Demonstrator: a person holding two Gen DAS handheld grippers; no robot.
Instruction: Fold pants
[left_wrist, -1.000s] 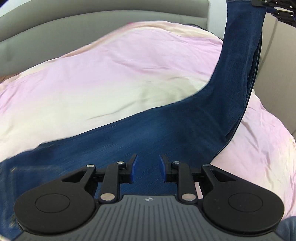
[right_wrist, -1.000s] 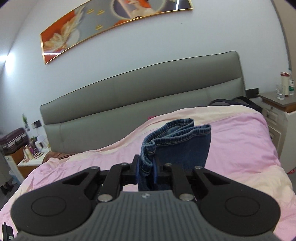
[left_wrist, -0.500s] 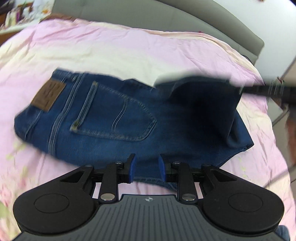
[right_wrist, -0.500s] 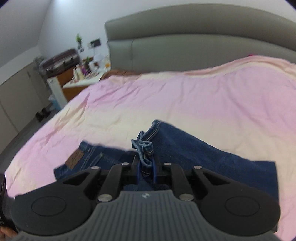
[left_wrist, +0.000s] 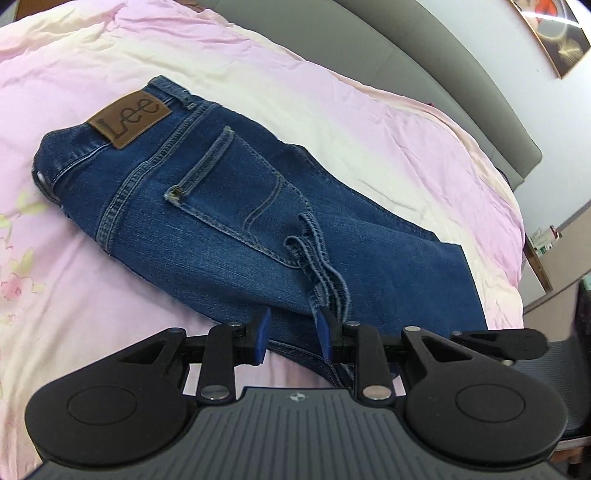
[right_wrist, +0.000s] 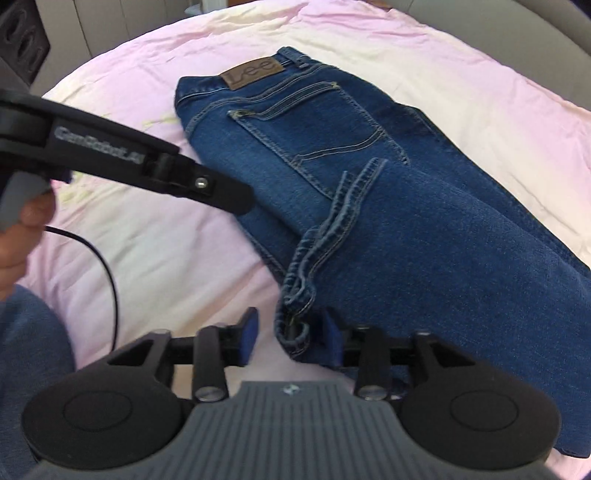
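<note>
Denim pants (right_wrist: 369, 177) before hand-held gripper (right_wrist: 290, 338)

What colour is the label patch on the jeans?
Brown, with darker "Lee" lettering. The patch shows best in the left wrist view.

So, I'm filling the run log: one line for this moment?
jeans: folded on bed | right gripper: just opened, hems released | left gripper: open

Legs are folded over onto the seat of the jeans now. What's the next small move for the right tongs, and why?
Probably lift the right tongs straight back off the hem. Their jaws have just been opening, the pads no longer press the hem between them, and the jeans already lie doubled on the bed.
</note>
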